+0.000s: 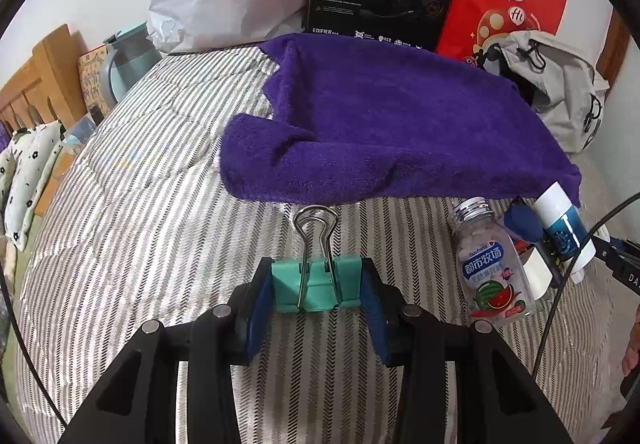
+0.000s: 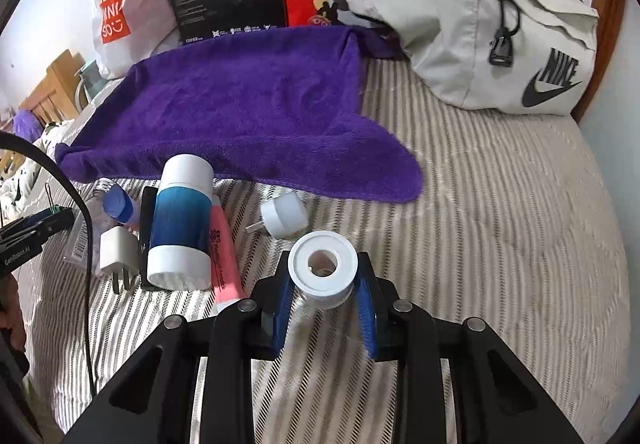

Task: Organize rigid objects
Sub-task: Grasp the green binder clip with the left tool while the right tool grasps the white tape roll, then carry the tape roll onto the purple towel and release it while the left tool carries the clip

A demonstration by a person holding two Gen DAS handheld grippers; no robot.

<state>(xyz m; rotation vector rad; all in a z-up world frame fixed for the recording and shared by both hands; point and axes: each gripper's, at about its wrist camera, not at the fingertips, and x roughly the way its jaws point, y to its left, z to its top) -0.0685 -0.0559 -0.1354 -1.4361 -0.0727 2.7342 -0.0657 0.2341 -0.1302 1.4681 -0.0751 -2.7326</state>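
Left tool (image 1: 316, 290) clamps the teal binder clip (image 1: 316, 286), light and stiff, by its flat sides, near the purple towel (image 1: 392, 131); right tool (image 2: 323, 280) pinches the white tape roll (image 2: 322, 268), hard and slippery.

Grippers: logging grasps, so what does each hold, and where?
Left gripper clamps the teal binder clip by its body; right gripper squeezes the white tape roll's sides.

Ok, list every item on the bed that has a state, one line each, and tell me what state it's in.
Left hand-held gripper: shut on teal metal binder clip.
Right hand-held gripper: shut on white plastic tape spool.
Clear candy bottle: upright, silver cap on.
Blue-and-white cylinder: lying down.
Purple towel: spread, rumpled.
Grey backpack: slumped.
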